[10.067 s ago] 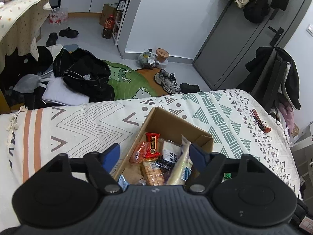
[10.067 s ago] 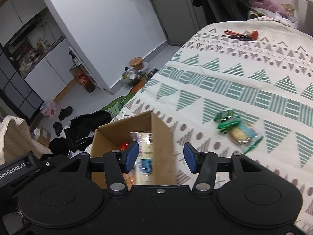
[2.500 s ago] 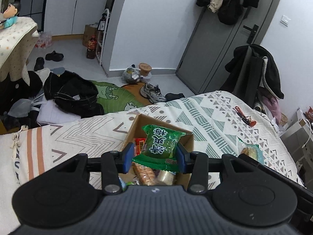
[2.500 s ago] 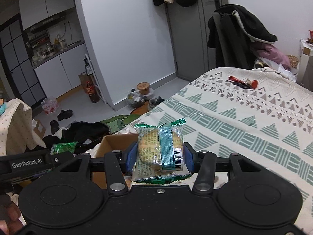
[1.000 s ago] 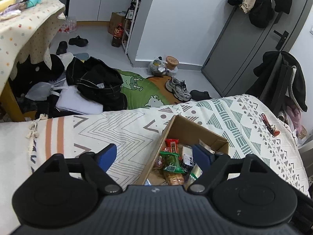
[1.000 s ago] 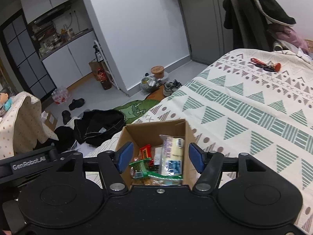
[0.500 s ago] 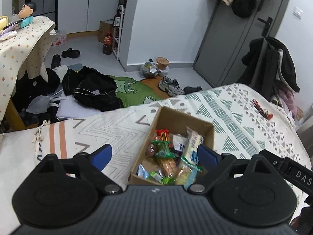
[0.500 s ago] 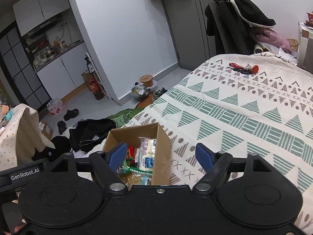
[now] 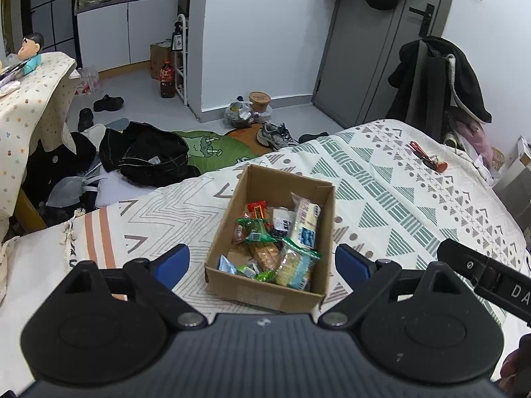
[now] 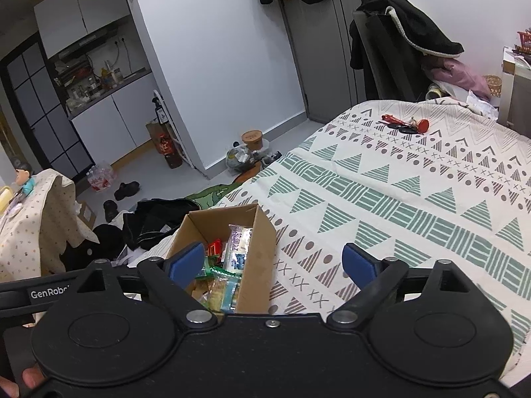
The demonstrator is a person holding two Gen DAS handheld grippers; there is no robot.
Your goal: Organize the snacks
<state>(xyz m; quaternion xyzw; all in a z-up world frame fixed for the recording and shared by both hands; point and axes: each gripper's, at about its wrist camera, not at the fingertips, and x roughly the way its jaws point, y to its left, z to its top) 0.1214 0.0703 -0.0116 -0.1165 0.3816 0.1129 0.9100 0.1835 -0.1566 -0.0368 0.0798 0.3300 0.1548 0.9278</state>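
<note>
A brown cardboard box sits on the patterned bedspread and holds several snack packets, among them a green packet and a round-biscuit pack. My left gripper hovers above and short of the box, open, nothing between its blue pads. From the right wrist the same box lies low and left. My right gripper is open too and holds nothing; its left pad overlaps the box's near corner in view.
The bedspread stretches right and far, with red keys near its far edge. On the floor lie black clothes, a green rug and shoes. A cloth-covered table stands at left.
Both grippers have drawn back and up from the box, so it looks smaller and whole. The green packet and the biscuit pack, held 2.5 s ago, now lie in the box.
</note>
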